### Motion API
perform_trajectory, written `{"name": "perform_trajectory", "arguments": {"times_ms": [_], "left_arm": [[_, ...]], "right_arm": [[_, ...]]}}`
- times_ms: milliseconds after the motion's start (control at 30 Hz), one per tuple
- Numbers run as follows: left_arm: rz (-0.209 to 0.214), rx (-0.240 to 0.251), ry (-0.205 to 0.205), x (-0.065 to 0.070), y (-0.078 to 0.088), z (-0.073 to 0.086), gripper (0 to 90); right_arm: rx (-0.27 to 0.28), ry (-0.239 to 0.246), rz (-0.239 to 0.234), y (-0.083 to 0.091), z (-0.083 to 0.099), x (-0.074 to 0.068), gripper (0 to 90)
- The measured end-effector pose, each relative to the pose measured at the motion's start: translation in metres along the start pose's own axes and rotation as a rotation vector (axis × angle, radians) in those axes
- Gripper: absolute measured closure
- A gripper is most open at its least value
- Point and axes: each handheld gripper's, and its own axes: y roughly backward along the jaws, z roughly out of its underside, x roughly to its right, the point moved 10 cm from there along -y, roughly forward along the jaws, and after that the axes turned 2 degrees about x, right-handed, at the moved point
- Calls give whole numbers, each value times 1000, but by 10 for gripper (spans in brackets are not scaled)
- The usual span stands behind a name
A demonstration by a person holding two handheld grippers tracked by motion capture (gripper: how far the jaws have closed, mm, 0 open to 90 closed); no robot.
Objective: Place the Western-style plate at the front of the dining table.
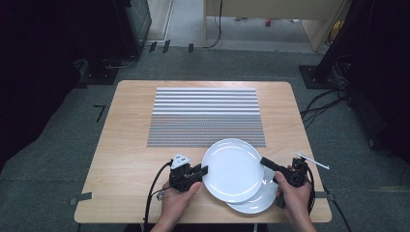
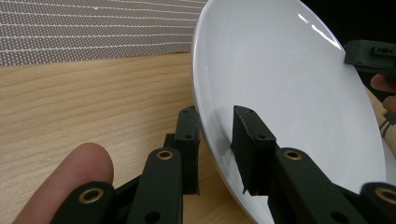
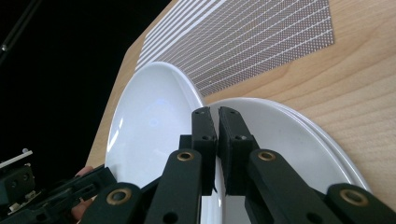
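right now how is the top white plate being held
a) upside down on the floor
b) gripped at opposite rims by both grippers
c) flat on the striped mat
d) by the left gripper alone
b: the left gripper and right gripper each clamp a rim of the top plate, raised over the lower plate.

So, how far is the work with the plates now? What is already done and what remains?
Done: both grippers have a hold on the upper plate; the left gripper straddles its left rim, the right gripper is shut on its right rim. In hand: this plate sits offset over the lower plate, apparently being taken off it. Left: probably carrying it to the striped placemat, which holds nothing yet.
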Motion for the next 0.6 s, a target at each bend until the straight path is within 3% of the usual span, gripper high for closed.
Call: {"name": "perform_trajectory", "arguments": {"times_ms": [600], "left_arm": [[-5, 28, 49, -15, 11, -13, 760]], "right_arm": [[-9, 23, -1, -18, -6, -15, 857]]}}
